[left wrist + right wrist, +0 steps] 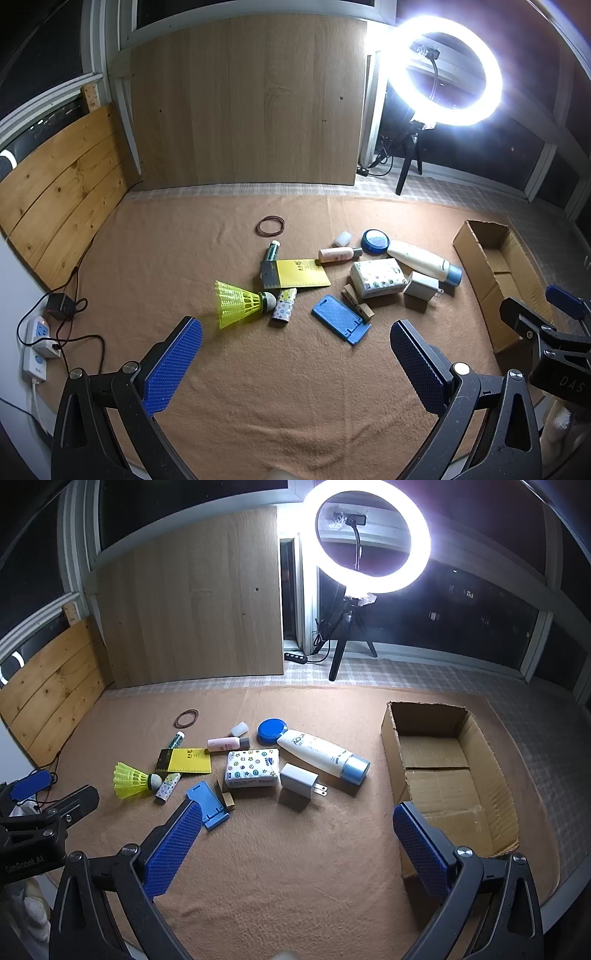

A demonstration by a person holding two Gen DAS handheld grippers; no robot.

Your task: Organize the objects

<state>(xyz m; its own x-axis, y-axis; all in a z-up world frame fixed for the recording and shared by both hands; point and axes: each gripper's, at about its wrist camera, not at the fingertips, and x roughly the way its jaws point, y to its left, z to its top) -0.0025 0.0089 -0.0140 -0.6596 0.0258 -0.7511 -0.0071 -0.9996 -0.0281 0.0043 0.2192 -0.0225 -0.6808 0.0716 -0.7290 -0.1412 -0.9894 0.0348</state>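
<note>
Readable lettering in view

"AQUA" is showing on the white bottle; "GenRobot.AI" is reading along the left gripper body at eight o'clock.

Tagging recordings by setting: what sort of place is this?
Probably a home balcony or window nook set up for filming at night: dark windows, a ring light on a tripod, a blanket spread as work surface.

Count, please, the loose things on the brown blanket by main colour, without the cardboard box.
Yellow: 2, shuttlecock, card
Blue: 2, phone stand, round tin
White: 5, lotion bottle, charger, tissue pack, small cap, patterned tube
Pink: 1, small bottle
Green: 1, tube
Brown: 2, rubber bands, wooden clip
Total: 13
</note>
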